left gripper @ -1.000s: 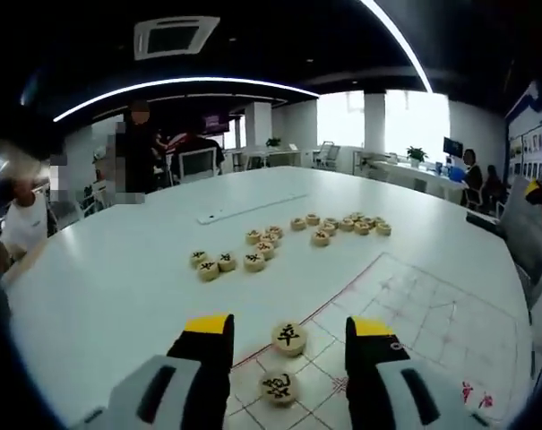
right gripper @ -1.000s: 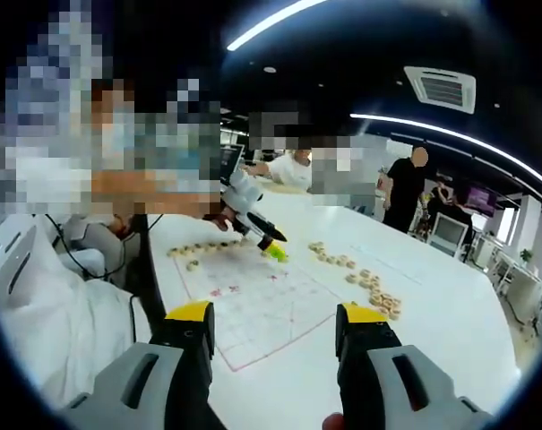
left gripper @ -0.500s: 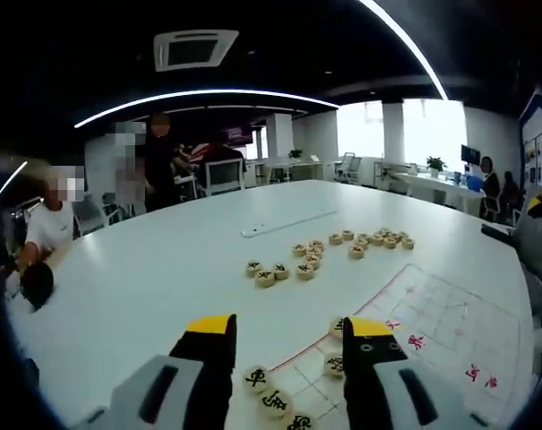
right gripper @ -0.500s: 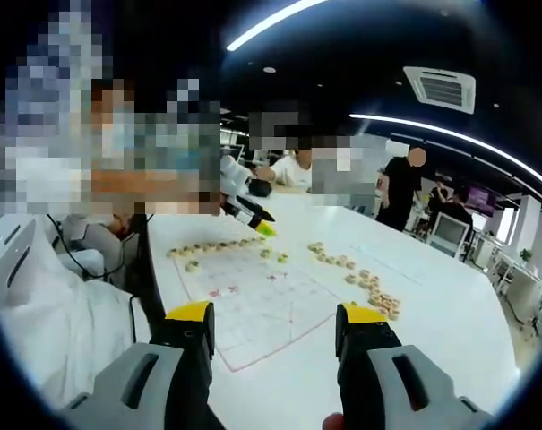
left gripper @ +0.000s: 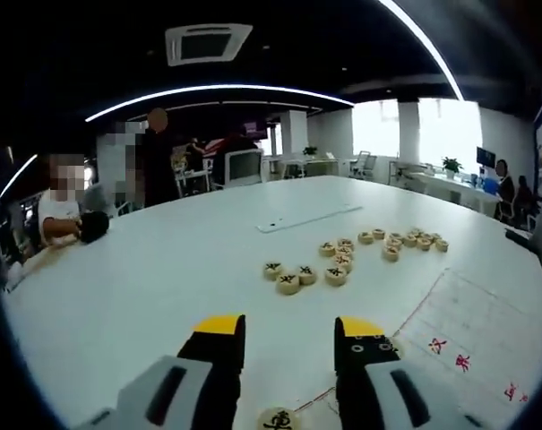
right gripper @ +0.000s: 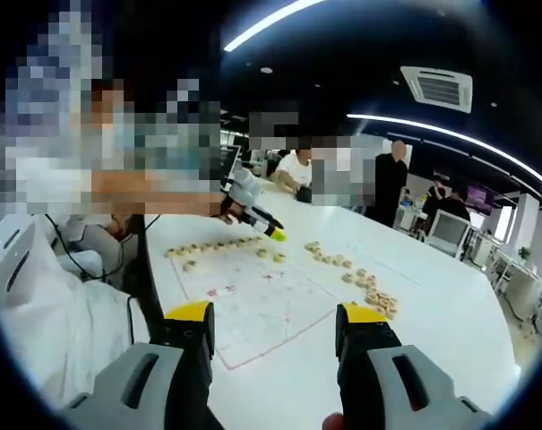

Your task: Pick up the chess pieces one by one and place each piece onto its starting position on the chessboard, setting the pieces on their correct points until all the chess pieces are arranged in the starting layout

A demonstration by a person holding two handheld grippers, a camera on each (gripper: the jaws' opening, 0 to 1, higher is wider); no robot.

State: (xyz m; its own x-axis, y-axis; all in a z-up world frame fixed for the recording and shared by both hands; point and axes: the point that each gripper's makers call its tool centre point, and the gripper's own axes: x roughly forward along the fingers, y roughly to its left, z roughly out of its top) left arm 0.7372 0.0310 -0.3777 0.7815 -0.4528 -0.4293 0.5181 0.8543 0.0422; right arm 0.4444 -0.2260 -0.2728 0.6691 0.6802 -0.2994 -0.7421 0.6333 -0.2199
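My left gripper [left gripper: 288,333] is open and holds nothing; it hovers over the white table, facing the loose wooden chess pieces [left gripper: 302,274]. One piece [left gripper: 278,419] lies low between its jaws at the board's corner. The paper chessboard [left gripper: 472,327] with red marks spreads to the right. In the right gripper view, my right gripper [right gripper: 275,318] is open and empty above the near edge of the chessboard [right gripper: 262,300]. A row of placed pieces [right gripper: 208,248] lines the board's far side, where the left gripper [right gripper: 272,234] hovers, held by a hand.
A long white strip [left gripper: 308,218] lies on the table [left gripper: 163,278] beyond the loose pieces. More pieces [right gripper: 365,282] trail off to the board's right. Several people sit and stand at the table's far end. Office chairs and desks fill the background.
The left gripper has lifted off the board's edge and swung toward the loose pieces, so the placed pieces have slid out at the bottom of its view. The right gripper has not moved.
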